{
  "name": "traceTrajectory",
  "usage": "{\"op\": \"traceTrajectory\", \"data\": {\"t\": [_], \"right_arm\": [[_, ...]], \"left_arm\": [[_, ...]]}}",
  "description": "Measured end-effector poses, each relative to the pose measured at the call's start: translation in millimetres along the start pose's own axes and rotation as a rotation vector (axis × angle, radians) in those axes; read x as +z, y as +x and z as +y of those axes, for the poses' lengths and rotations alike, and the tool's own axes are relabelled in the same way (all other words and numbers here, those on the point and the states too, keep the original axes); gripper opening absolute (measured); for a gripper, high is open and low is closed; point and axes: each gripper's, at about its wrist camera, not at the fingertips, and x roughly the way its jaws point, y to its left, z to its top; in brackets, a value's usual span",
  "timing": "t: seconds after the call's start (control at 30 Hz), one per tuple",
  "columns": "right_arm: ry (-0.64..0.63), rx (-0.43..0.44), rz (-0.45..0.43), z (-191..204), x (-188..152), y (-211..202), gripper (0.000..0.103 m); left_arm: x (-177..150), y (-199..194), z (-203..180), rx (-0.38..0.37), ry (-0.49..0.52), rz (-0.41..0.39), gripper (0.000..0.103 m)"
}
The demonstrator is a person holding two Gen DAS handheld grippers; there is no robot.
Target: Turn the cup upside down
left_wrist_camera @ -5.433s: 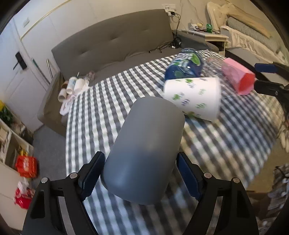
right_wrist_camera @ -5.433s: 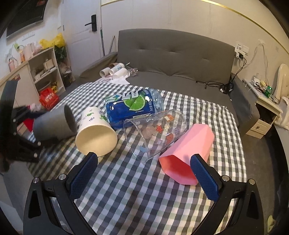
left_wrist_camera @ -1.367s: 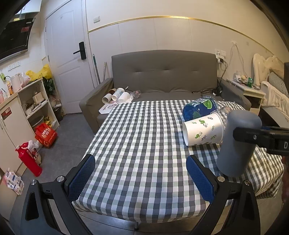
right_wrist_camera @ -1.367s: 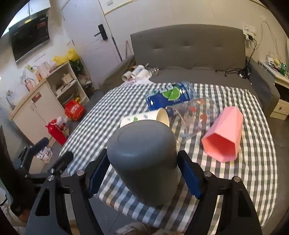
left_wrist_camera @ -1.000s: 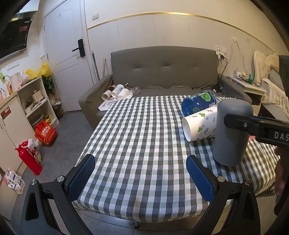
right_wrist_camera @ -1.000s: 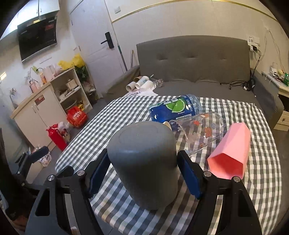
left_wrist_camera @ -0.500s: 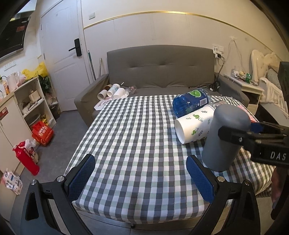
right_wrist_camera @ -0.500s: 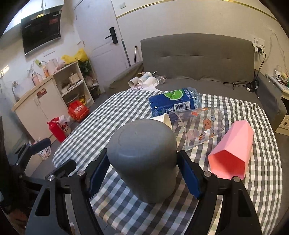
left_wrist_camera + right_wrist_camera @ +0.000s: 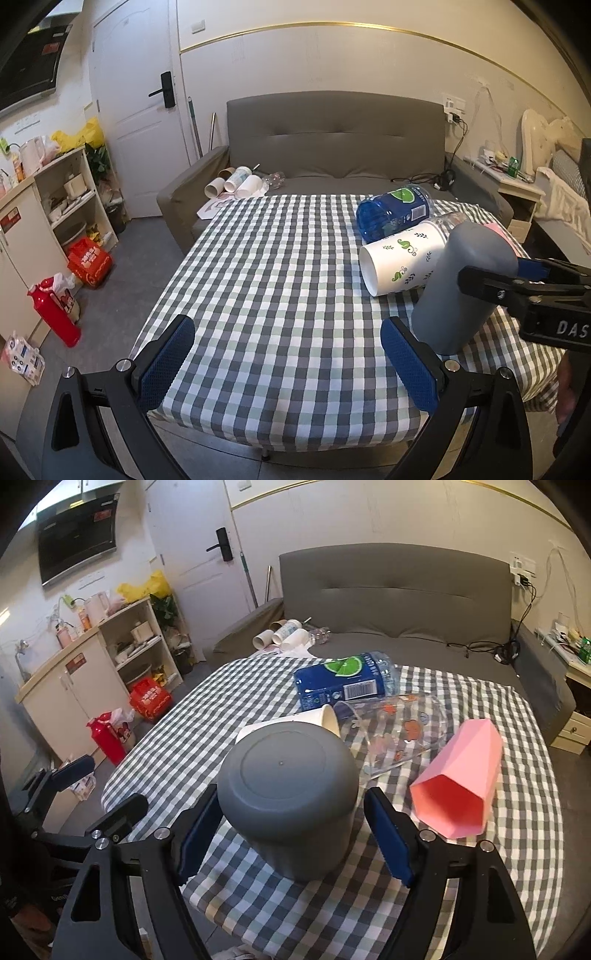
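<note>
Cup: we see the grey cup (image 9: 291, 801) with its closed base up and its mouth down on the checked tablecloth (image 9: 229, 698), near the front edge of the table. In the left wrist view the cup (image 9: 465, 288) leans a little, so we cannot tell whether its rim sits flat all round.

Right gripper: our right gripper (image 9: 291, 834) has a blue pad on each side of the cup. On the right we see a narrow gap between pad and cup wall. On the left the pad looks to be at the wall, so we cannot tell whether the jaws grip the cup or have let go.

Left gripper: our left gripper (image 9: 291, 362) is spread wide with nothing between its pads, held off the front edge of the table, well apart from the cup.

Done: we judge the flip itself finished, since the base faces up.

Left to do: we would let the cup settle level, open the right jaws fully and draw back without knocking it.

Neighbours: a paper cup (image 9: 399, 258), a blue bottle (image 9: 343, 683), a clear glass (image 9: 399, 731) and a pink cup (image 9: 458, 782) lie on their sides just behind.
</note>
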Motion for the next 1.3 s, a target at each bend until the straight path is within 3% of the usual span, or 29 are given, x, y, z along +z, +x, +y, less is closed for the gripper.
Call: {"op": "traceTrajectory", "data": {"t": [0.2, 0.47, 0.8, 0.97, 1.07, 1.3], "right_arm": [[0.014, -0.005, -0.036, -5, 4, -25, 0.080], [0.031, -0.083, -0.093, -28, 5, -78, 0.080], [0.006, -0.216, -0.150, -54, -3, -143, 0.080], [0.012, -0.212, -0.149, -59, -16, -142, 0.080], [0.021, -0.231, -0.150, -58, -24, -133, 0.095], [0.055, -0.235, -0.121, -56, -36, -109, 0.102]], "left_arm": [[5, -11, -1, 0.004, -0.024, -0.019, 0.103], [19, -31, -18, -0.025, -0.082, -0.071, 0.103], [31, -54, -52, -0.059, -0.029, -0.151, 0.103], [24, -54, -60, -0.081, -0.008, -0.155, 0.103], [16, -52, -62, -0.082, 0.000, -0.150, 0.103], [5, -52, -54, -0.083, -0.021, -0.152, 0.103]]}}
